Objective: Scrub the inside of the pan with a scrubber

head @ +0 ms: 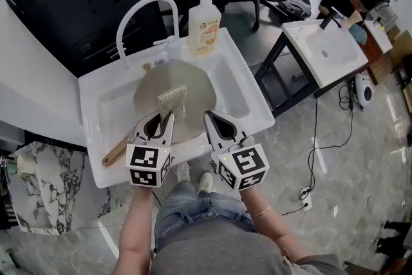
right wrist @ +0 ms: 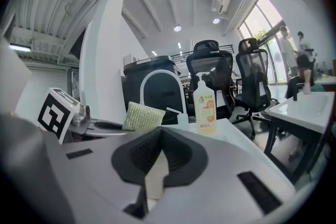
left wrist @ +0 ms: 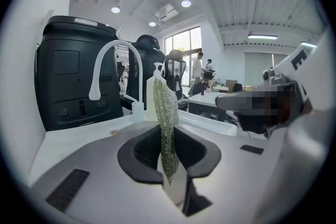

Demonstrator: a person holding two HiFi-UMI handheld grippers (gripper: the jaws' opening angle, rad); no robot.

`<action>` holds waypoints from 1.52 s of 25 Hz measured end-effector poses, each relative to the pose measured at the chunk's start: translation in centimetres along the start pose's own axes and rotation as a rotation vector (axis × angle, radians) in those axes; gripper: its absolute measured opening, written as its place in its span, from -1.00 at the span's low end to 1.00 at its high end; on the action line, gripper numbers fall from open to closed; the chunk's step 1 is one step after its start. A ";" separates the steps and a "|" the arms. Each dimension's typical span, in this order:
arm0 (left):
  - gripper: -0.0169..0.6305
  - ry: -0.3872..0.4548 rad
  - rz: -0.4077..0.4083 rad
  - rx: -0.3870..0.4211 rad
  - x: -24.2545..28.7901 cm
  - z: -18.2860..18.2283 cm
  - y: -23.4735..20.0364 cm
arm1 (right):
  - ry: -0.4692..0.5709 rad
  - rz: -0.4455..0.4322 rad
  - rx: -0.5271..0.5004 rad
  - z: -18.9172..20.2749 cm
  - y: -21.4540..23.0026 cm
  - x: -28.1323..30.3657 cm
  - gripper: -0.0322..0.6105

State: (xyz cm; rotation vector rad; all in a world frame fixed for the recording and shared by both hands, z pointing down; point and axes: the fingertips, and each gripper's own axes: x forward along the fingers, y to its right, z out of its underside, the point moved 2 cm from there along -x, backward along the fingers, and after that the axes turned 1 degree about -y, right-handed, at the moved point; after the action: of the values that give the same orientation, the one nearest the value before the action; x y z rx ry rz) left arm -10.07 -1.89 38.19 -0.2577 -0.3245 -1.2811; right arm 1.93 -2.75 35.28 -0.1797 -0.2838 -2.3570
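Print on the soap bottle [head: 204, 26] is a label with an orange picture and a line of writing too small to read. The only other marks are the black-and-white squares on each gripper's cube.

The left gripper [head: 167, 118] has its jaws closed tight on the scrubber [head: 172, 103], a yellow-green mesh pad that stands on edge between them. It hangs over the near half of the pan [head: 193, 80]. The pan lies flat in the white sink [head: 90, 132], its wooden handle [head: 116, 151] pointing to the front left corner.

The right gripper [head: 210, 118] has its jaws together with nothing between them. It sits just right of the left one, over the pan's front edge and the sink's front rim.

The pan fills most of the basin (its far edge comes near the base of the arched white faucet [head: 145, 13]). Bare strips of basin show to the left and right of it. The bottle stands on the back rim, apart from both grippers. A second sink [head: 325, 48] stands well away to the right across open floor.
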 end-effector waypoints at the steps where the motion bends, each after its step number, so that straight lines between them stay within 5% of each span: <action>1: -0.75 0.007 -0.004 -0.003 -0.4 -0.1 0.3 | 0.006 -0.002 -0.002 -0.1 -0.1 -0.3 -0.87; 14: -0.75 0.114 -0.070 -0.047 -4.4 -1.0 2.2 | 0.005 -0.021 -0.044 0.5 -1.0 -2.1 -0.87; 38: -0.75 0.172 -0.097 -0.067 -5.5 -1.2 2.6 | 0.008 -0.036 -0.090 1.0 -1.5 -2.0 -0.87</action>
State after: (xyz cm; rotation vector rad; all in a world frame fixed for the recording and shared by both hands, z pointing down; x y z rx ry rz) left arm -8.85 3.29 34.96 -0.1886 -0.1488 -1.4011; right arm 2.38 -0.15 35.62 -0.2097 -0.1782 -2.4069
